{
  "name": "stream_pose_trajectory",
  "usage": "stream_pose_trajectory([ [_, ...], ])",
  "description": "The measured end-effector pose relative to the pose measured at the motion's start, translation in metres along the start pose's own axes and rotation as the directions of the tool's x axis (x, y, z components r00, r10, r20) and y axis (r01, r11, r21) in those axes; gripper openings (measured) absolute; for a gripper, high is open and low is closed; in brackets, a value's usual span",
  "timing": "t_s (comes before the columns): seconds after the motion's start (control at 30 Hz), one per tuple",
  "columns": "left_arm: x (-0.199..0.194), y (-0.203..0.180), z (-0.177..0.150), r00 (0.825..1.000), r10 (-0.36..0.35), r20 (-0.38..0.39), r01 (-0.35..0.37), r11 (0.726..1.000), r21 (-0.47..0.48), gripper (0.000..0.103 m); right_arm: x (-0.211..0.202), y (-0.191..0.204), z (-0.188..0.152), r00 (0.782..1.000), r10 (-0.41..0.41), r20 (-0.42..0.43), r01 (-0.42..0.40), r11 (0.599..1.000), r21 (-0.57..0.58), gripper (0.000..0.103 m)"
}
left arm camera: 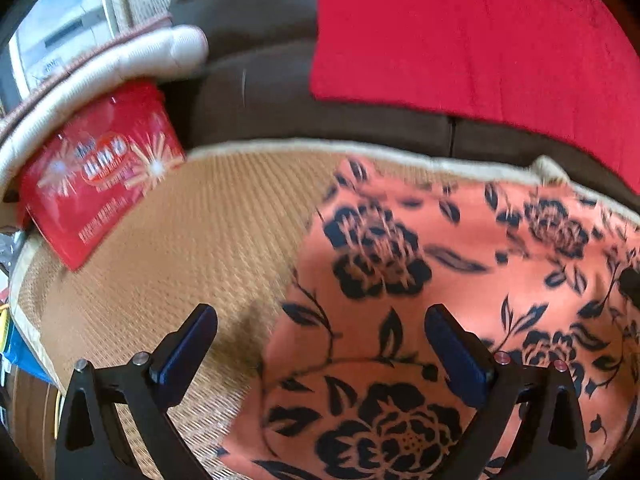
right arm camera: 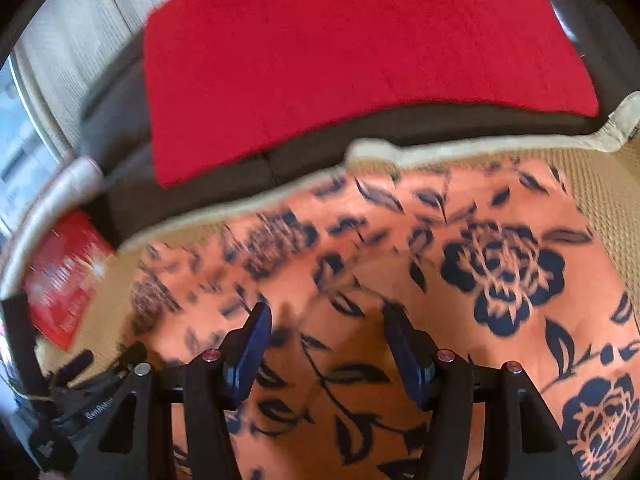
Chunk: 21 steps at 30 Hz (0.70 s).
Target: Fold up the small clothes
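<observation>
Both tongs, left [left arm camera: 320,340] & right [right arm camera: 326,340], spread, empty, over flat salmon cloth [left arm camera: 460,264] w/ navy roses.

Floral garment [left arm camera: 460,280] on woven mat [left arm camera: 192,232]

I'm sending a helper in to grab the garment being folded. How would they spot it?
Find the dark brown sofa with a woven straw-coloured mat over its seat. The floral garment lies spread on that mat, in front of a plain red cloth. It alone is salmon-orange with big dark navy roses and leaves.
</observation>
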<state>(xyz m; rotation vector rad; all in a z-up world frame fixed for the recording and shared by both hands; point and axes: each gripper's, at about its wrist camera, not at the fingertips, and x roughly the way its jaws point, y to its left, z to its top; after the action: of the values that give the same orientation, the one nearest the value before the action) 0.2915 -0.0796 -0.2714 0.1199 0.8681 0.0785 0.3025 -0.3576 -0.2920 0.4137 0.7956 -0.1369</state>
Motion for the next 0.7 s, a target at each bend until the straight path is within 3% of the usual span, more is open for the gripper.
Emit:
stream_pose_trajectory([
  [0.1, 0.008, 0.002, 0.002, 1.000, 0.023, -0.013, -0.023, 0.999, 0.030, 0.103, -0.006, -0.009, 0.011, 0.993, -0.097, 0.063, 0.096, 0.995, 0.018, 0.063],
  [0.13, 0.013, 0.002, 0.001, 0.999, 0.030, -0.028, -0.028, 0.999, 0.043, 0.103, -0.002, -0.014, 0.012, 0.993, -0.113, 0.045, 0.112, 0.993, 0.033, 0.063],
  [0.2, 0.019, -0.001, 0.003, 0.999, 0.030, -0.038, -0.028, 0.998, 0.055, 0.103, 0.020, -0.026, 0.011, 0.987, -0.143, -0.068, 0.146, 0.988, 0.050, 0.062],
  [0.27, 0.010, -0.001, 0.007, 1.000, 0.016, 0.004, -0.016, 0.999, 0.044, 0.103, 0.018, -0.024, 0.011, 0.988, -0.147, -0.044, 0.149, 0.988, 0.043, 0.062],
  [0.47, -0.024, 0.009, 0.010, 0.991, 0.017, 0.135, -0.017, 1.000, -0.002, 0.103, -0.011, 0.002, 0.009, 0.996, -0.053, 0.075, 0.052, 0.999, 0.008, 0.063],
  [0.7, -0.043, 0.003, 0.009, 0.987, 0.009, 0.160, -0.006, 1.000, -0.022, 0.103, -0.028, 0.030, 0.006, 0.988, 0.022, 0.154, -0.013, 0.998, -0.060, 0.063],
])
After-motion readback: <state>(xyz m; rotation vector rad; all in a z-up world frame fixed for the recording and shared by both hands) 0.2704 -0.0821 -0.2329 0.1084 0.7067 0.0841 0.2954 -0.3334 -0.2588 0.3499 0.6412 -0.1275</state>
